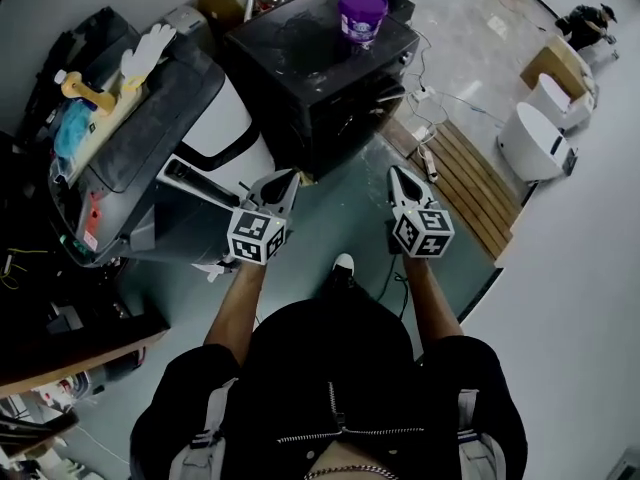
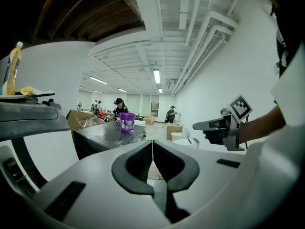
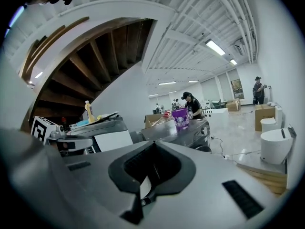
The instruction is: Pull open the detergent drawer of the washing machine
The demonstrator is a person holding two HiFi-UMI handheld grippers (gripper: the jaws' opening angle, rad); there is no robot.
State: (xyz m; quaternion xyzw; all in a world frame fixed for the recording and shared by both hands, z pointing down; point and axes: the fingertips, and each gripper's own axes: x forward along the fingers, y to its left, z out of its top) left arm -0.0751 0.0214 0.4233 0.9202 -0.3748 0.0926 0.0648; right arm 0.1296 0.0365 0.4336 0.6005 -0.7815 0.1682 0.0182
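The left gripper (image 1: 283, 180) is held with its jaws pressed together, nothing between them, and is aimed toward one o'clock in the head view. At ten o'clock from it a grey machine (image 1: 150, 133) is seen, cluttered on top. The black washing machine (image 1: 310, 88) is set at twelve o'clock, ahead of both grippers and apart from them, with a purple cup (image 1: 361, 13) stood on top. Its detergent drawer cannot be made out on the dark front. The right gripper (image 1: 398, 175) is likewise closed and empty, and is pointed toward eleven o'clock.
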